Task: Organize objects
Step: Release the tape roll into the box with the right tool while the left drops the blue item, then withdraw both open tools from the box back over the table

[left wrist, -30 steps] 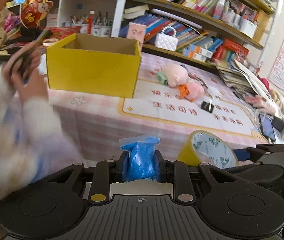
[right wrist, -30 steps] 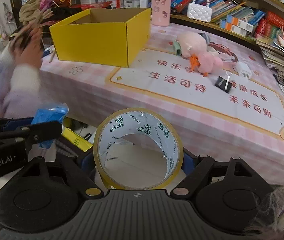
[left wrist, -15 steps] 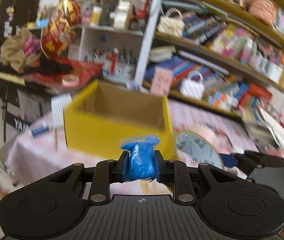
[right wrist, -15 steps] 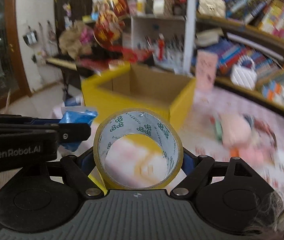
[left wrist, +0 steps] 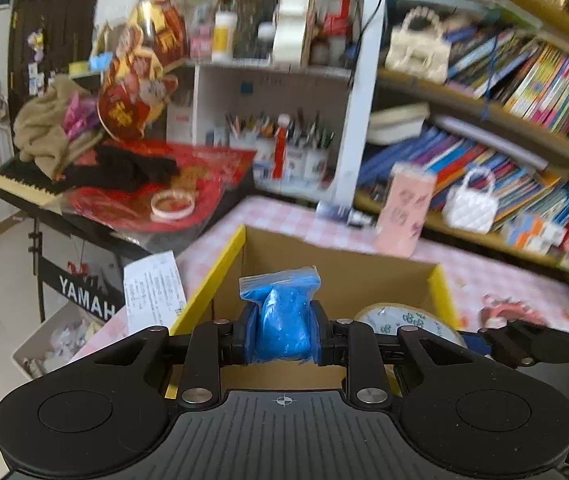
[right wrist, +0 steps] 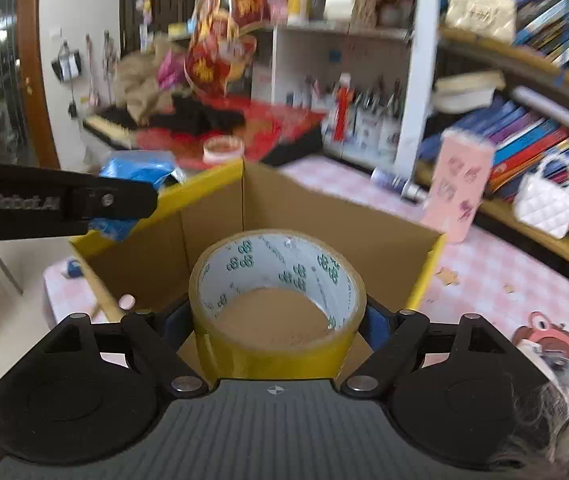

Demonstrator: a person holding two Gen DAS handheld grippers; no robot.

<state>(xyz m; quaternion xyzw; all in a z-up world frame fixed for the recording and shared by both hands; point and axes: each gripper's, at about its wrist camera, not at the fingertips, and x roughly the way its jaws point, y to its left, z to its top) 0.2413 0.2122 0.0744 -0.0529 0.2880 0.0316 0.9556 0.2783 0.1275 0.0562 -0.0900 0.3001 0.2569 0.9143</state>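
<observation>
My left gripper is shut on a small blue plastic bag and holds it over the near edge of an open yellow cardboard box. My right gripper is shut on a yellow roll of tape and holds it over the same box, whose brown inside shows below. The tape and the right gripper also show at the right in the left wrist view. The left gripper with the blue bag shows at the left in the right wrist view.
The box stands on a pink checked tablecloth. A pink case and a white handbag stand behind it by bookshelves. A keyboard piled with red items is at the left. A pink frog toy lies at the right.
Both grippers have risen and moved forward from below the table's front to over the open box, each keeping its object. The person at the left is out of view.
</observation>
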